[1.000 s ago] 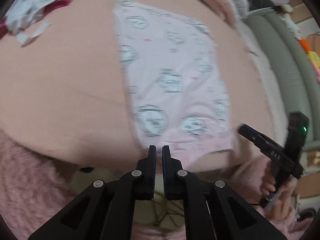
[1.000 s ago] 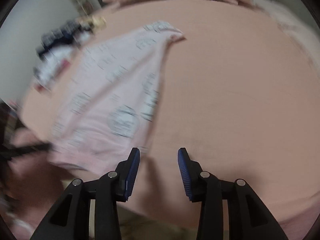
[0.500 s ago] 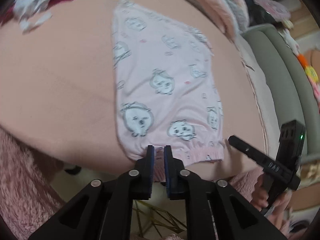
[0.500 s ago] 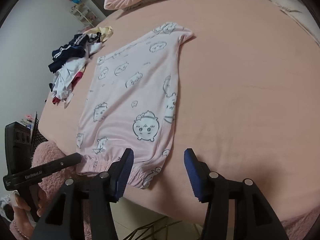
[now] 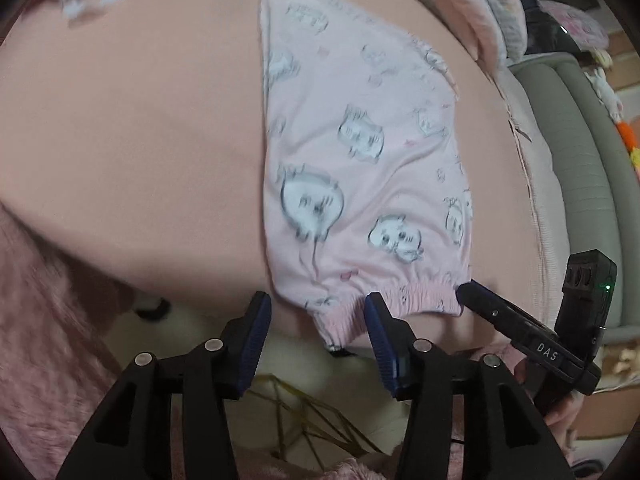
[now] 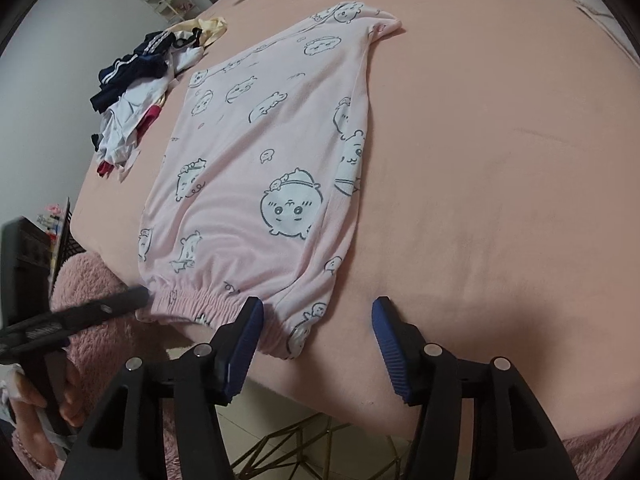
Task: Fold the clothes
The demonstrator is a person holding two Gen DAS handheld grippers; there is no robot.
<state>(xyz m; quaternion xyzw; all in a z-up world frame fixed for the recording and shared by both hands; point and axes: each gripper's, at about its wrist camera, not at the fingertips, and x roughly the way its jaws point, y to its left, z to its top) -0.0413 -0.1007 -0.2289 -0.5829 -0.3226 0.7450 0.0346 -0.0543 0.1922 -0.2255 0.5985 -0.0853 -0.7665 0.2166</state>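
Note:
Pink pyjama trousers printed with cartoon faces lie folded flat on the pink bed. Their elastic band is at the near edge. My left gripper hovers over the band's left corner. Its jaws are opening, the corner lies between them, and the pads do not press on it. In the right wrist view the trousers run away from my right gripper. Its jaws are opening too, over the band's right corner, also unpressed. Each view shows the other tool: the right gripper and the left gripper.
A heap of navy, white and red clothes lies at the bed's far left. Pillows and a quilt sit at the head, and a grey padded surface runs along the right. A fluffy pink sleeve and a hand are near the edge, with floor below.
My left jaws went from shut to open. My right jaws spread wider. Both grippers came down closer to the elastic band at the bed's near edge.

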